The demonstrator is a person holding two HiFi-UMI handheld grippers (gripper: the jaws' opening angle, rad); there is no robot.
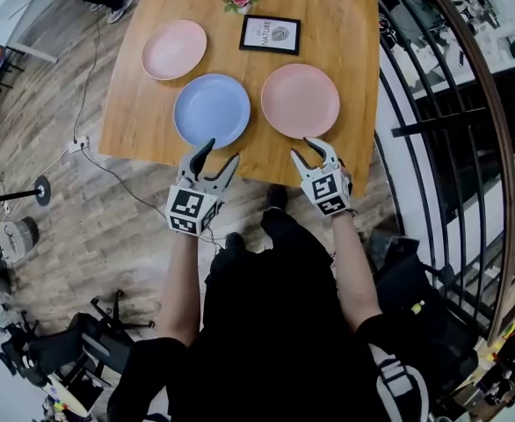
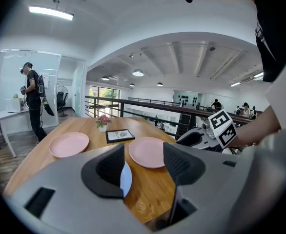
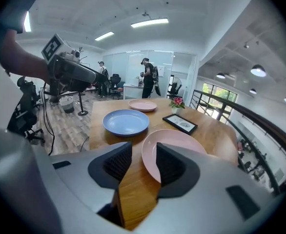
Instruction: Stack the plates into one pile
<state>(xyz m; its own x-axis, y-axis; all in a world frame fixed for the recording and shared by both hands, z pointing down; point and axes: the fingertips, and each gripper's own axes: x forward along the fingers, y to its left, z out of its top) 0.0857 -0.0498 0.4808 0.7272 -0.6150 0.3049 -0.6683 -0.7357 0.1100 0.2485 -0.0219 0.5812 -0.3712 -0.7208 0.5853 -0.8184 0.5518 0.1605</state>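
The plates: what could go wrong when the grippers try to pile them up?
1. The near pink plate lies flat on the table, so the open right gripper may shove it instead of catching its rim, maybe into the framed picture behind.
2. The blue plate sits near the table's front edge; a slip by the open left gripper could drag it off.
3. The far pink plate needs a longer reach.

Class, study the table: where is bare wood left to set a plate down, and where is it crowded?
Free on the table: the near-left corner, left of the blue plate; the far-right corner, right of the picture frame. Crowded: the middle, where blue plate, near pink plate and frame sit close.
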